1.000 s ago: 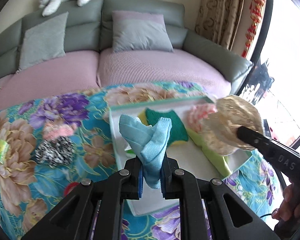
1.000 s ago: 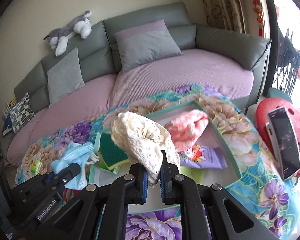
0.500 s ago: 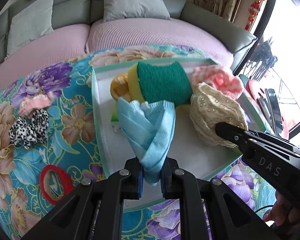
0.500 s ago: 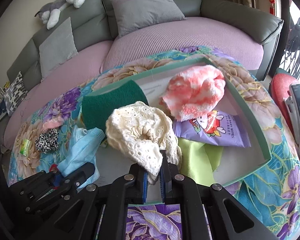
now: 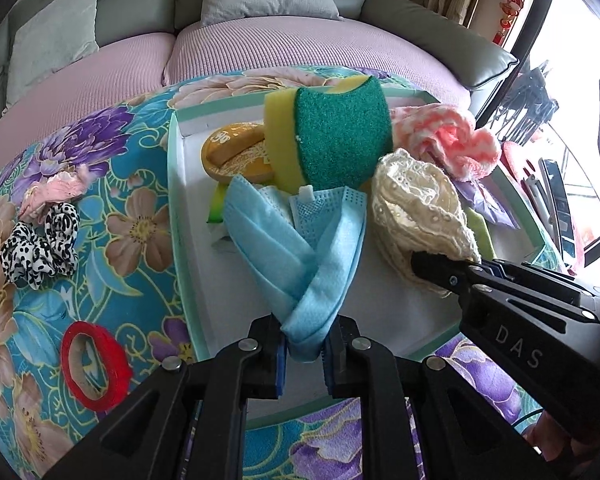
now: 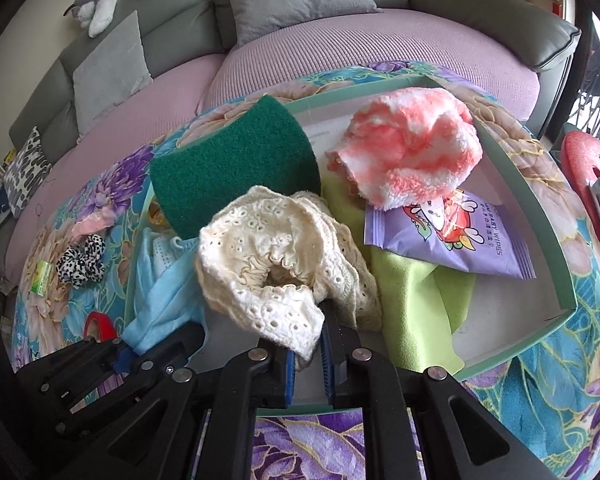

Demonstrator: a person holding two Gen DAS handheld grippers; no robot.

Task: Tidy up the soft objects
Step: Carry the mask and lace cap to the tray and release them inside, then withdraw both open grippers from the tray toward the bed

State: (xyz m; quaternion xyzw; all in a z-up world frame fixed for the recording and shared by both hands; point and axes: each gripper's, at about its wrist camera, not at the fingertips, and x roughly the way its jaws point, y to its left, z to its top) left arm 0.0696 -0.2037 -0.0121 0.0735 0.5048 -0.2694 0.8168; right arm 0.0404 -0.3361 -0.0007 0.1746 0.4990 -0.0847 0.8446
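Left tongs (image 5: 304, 356) and right tongs (image 6: 309, 368): matte black angular arms, blue pads lining the inner finger faces, and round silver screws at the joints. White lettering "DAS" marks the right unit's side. Bare skin of the right hand (image 5: 548, 438) shows behind it.

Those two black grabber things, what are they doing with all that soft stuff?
A person is tidying soft things into a tray on a flowery table. The left gripper is pinching a blue face mask, and the right gripper is pinching a cream lace scrunchie. Both hang low over the tray, which already holds a green sponge, a pink fluffy cloth and a wipes pack. A leopard scrunchie waits outside.
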